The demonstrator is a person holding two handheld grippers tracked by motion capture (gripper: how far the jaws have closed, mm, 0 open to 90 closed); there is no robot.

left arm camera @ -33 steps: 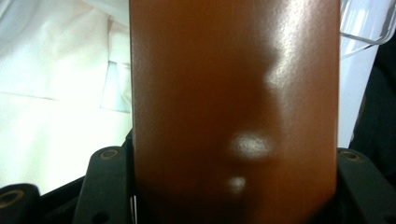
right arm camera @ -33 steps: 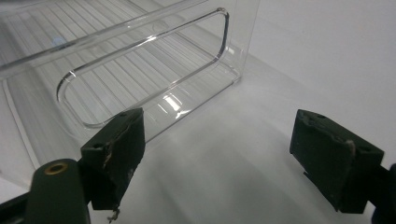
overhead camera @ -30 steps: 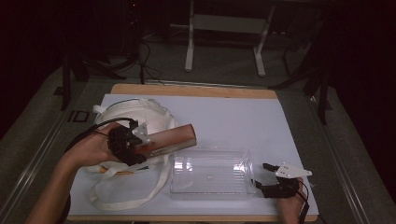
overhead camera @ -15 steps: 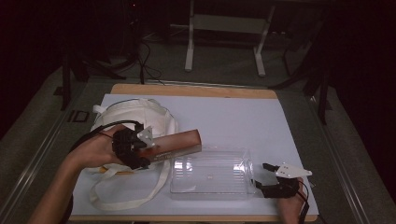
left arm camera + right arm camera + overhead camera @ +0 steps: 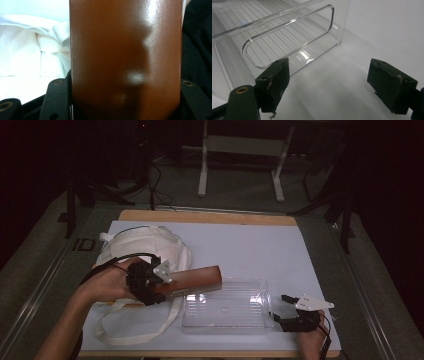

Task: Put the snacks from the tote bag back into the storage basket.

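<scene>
My left gripper point(image 5: 167, 286) is shut on a long brown glossy block point(image 5: 196, 278), which points right and reaches the left rim of a clear plastic bin point(image 5: 226, 310). The brown block point(image 5: 125, 57) stands between the jaws in the left gripper view, with white cloth point(image 5: 30, 55) behind it. A white cloth bag point(image 5: 142, 249) lies on the table behind and under my left hand. My right gripper point(image 5: 281, 309) rests open on the table just right of the bin. The bin's end wall with its cut-out handle point(image 5: 287, 35) lies ahead of the open right gripper point(image 5: 332, 82).
A white sheet point(image 5: 260, 250) covers the wooden table. The bag's long strap point(image 5: 135, 332) loops near the front edge. Metal stand legs point(image 5: 240, 165) rise beyond the far edge on the dark floor.
My left gripper has carried the brown block to the right, from over the bag toward the bin's left rim. The right gripper has stayed still.
</scene>
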